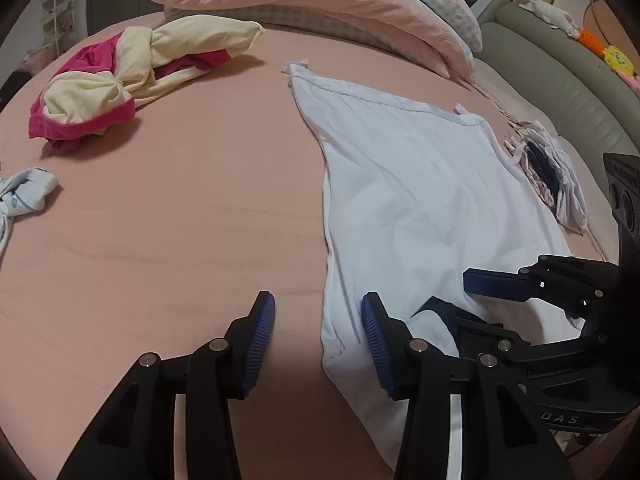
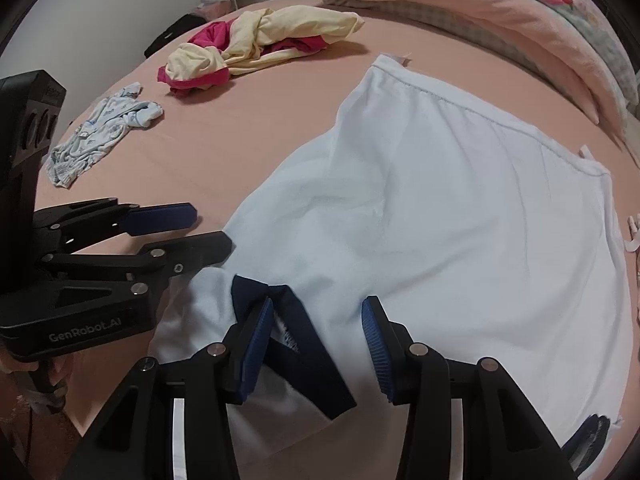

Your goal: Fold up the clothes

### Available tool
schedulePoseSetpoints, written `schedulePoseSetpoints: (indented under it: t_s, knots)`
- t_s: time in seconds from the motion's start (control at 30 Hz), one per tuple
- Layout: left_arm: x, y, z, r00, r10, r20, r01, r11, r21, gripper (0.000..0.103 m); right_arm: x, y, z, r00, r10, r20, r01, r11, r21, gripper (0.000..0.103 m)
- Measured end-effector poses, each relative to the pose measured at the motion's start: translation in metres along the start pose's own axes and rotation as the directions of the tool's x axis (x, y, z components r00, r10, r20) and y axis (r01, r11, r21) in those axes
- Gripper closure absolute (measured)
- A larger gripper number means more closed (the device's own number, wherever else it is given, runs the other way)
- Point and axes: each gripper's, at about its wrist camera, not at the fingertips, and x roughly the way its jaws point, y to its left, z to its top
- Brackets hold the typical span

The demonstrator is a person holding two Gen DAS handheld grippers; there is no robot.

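My left gripper (image 1: 318, 344) hangs half open and empty over the left edge of the white T-shirt (image 1: 420, 200) spread on the pink bed (image 1: 180, 220). My right gripper (image 2: 318, 344), half open and empty, straddles its navy collar (image 2: 304, 344).

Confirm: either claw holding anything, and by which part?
Nothing is held. The left claw gapes over the white shirt's edge; the right claw gapes above its navy collar.
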Motion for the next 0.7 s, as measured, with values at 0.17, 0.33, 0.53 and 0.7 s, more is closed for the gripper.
schedulePoseSetpoints:
  t_s: [0.17, 0.33, 0.53, 0.7]
  knots:
    - [-0.005, 0.004, -0.007, 1.000, -0.021, 0.019, 0.021, 1.000, 0.006, 0.061, -0.008, 0.007, -0.011, 1.000, -0.011, -0.006, 0.011, 1.000, -0.020, 0.058]
    - [-0.015, 0.018, -0.002, 0.998, -0.030, 0.062, 0.035, 0.997, -0.071, 0.061, -0.019, 0.016, -0.024, 1.000, -0.006, -0.019, 0.005, 0.998, -0.064, 0.058]
    - [-0.009, 0.006, -0.010, 0.999, -0.036, -0.026, 0.038, 0.997, 0.066, 0.061, -0.029, 0.020, -0.033, 0.999, -0.038, -0.039, 0.033, 0.992, -0.123, 0.058]
    - [-0.017, 0.002, -0.019, 0.999, -0.049, -0.023, 0.051, 0.992, 0.118, 0.061, -0.040, 0.022, -0.025, 1.000, -0.015, -0.016, 0.013, 0.988, -0.151, 0.058]
